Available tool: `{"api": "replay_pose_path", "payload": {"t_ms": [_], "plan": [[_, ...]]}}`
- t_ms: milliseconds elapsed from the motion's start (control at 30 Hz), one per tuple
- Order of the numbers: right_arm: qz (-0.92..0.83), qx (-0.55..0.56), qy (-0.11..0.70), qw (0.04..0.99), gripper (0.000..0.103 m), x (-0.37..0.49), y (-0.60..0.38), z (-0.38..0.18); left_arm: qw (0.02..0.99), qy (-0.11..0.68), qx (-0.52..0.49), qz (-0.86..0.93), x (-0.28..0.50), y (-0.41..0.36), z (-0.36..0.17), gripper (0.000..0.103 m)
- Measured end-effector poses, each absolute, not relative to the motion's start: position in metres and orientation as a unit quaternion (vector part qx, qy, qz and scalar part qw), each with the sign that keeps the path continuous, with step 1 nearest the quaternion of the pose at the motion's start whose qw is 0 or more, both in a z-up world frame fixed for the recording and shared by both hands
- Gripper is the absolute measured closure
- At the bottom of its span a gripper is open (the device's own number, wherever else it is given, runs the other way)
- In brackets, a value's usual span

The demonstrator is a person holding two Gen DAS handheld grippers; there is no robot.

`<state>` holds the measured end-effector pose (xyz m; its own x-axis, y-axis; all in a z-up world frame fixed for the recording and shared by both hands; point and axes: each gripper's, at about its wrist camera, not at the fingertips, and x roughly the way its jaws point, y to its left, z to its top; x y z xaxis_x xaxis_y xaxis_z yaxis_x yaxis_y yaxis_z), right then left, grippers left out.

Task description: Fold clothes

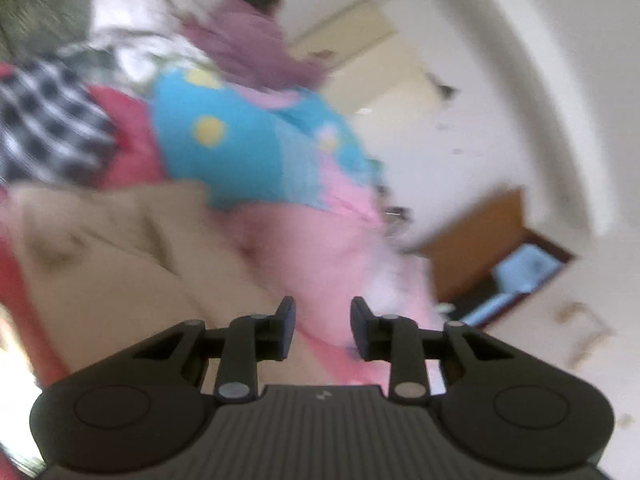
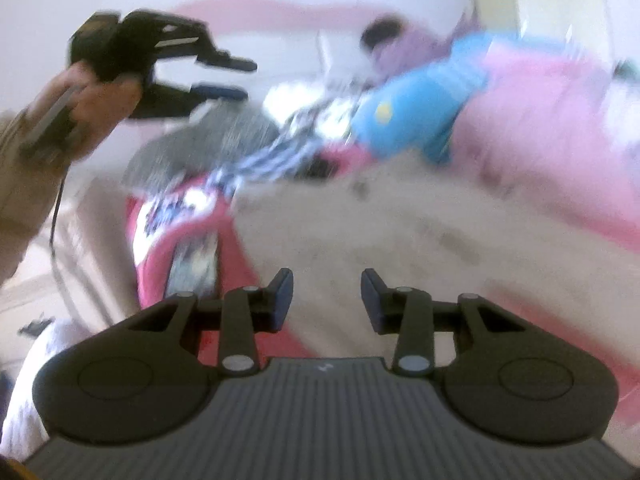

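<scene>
Both views are blurred by motion. A beige garment [image 2: 360, 232] lies spread on the pink bed, also in the left wrist view [image 1: 120, 248]. Behind it is a pile of clothes: a red garment [image 2: 160, 240], a black-and-white checked one [image 1: 44, 120], a blue one with yellow dots [image 1: 240, 140] and a purple one [image 1: 248, 40]. My right gripper [image 2: 326, 300] is open and empty just above the beige garment. My left gripper [image 1: 322, 328] is open and empty over the bed; in the right wrist view it [image 2: 240, 78] is held high in the air at left.
The pink bed cover [image 2: 560, 140] stretches to the right. A brown wooden cabinet [image 1: 480, 248] with blue items stands on the pale floor beside the bed. White walls surround the bed.
</scene>
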<state>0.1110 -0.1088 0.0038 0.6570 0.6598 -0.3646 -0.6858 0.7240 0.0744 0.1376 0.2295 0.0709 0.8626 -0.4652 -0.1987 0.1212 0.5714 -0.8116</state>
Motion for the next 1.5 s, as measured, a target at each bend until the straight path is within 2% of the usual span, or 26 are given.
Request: {"api": "replay_pose_path", "payload": {"t_ms": [67, 200, 300, 467, 667, 767, 867, 1000, 1267, 1500], "plan": [[0.350, -0.048, 0.162, 0.921, 0.066, 0.114, -0.117, 0.032, 0.867, 0.202, -0.429, -0.155, 0.136, 0.218, 0.046, 0.066], [0.321, -0.077, 0.154, 0.931, 0.066, 0.142, -0.111, 0.074, 0.895, 0.250, -0.363, -0.068, 0.160, 0.197, -0.021, 0.067], [0.353, -0.079, 0.185, 0.914, 0.064, 0.186, -0.077, 0.092, 0.909, 0.279, -0.307, -0.030, 0.187, 0.186, -0.055, 0.067], [0.441, -0.114, 0.263, 0.851, 0.062, 0.277, 0.025, 0.076, 0.896, 0.309, -0.319, -0.014, 0.206, 0.189, -0.087, 0.067], [0.468, -0.184, 0.341, 0.794, 0.062, 0.359, 0.137, 0.002, 0.875, 0.317, -0.365, -0.013, 0.197, 0.200, -0.100, 0.073], [0.467, -0.203, 0.353, 0.785, 0.062, 0.381, 0.168, -0.027, 0.864, 0.317, -0.390, -0.013, 0.196, 0.209, -0.105, 0.077], [0.470, -0.215, 0.366, 0.774, 0.062, 0.405, 0.188, -0.048, 0.861, 0.317, -0.399, -0.013, 0.195, 0.213, -0.106, 0.078], [0.484, -0.220, 0.369, 0.763, 0.059, 0.421, 0.204, -0.060, 0.858, 0.316, -0.405, -0.013, 0.195, 0.216, -0.108, 0.078], [0.532, -0.205, 0.407, 0.714, 0.047, 0.441, 0.218, -0.077, 0.857, 0.316, -0.407, -0.017, 0.191, 0.217, -0.102, 0.079], [0.530, -0.180, 0.414, 0.718, 0.045, 0.450, 0.217, -0.078, 0.856, 0.316, -0.409, -0.015, 0.189, 0.216, -0.103, 0.079]]}}
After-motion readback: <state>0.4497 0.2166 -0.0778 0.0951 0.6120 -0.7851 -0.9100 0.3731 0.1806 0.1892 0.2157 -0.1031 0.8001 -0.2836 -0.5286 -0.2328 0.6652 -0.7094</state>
